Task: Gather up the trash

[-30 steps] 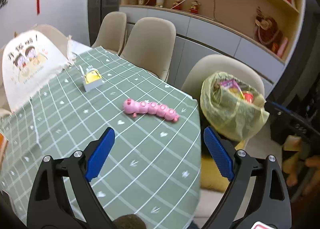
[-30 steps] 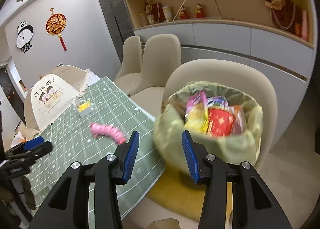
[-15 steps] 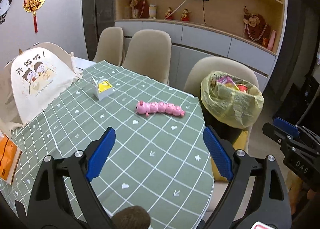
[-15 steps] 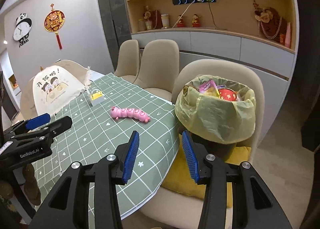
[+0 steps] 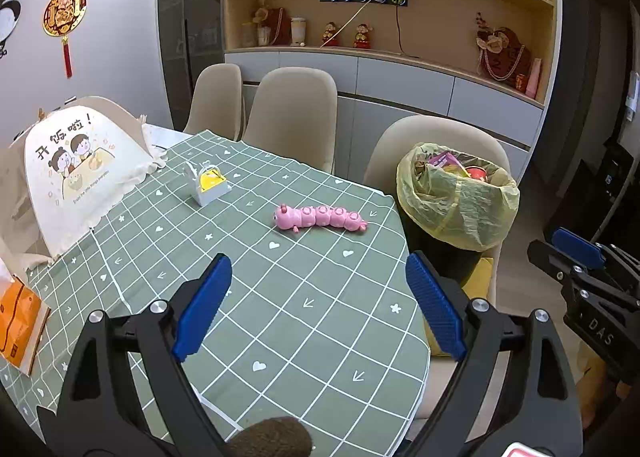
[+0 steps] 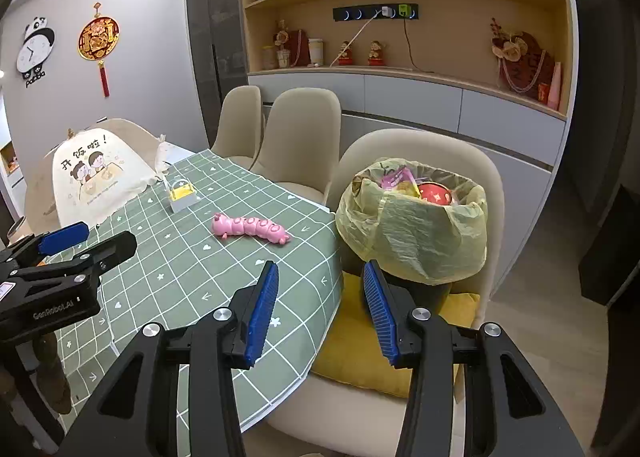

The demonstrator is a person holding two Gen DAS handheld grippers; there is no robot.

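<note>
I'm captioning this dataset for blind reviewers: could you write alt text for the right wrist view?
The open right tool hangs empty over the edge of a green checked table, facing a yellow-bagged trash bin full of wrappers on a beige chair. A pink caterpillar toy lies on the table; the left tool enters at left.

Counts: 1 pink caterpillar toy (image 5: 320,218), 1 small box (image 5: 208,187), 1 orange packet (image 5: 18,323) on tablecloth (image 5: 280,317); 1 lined bin (image 5: 460,201); 4 chairs; 2 grippers.
</note>
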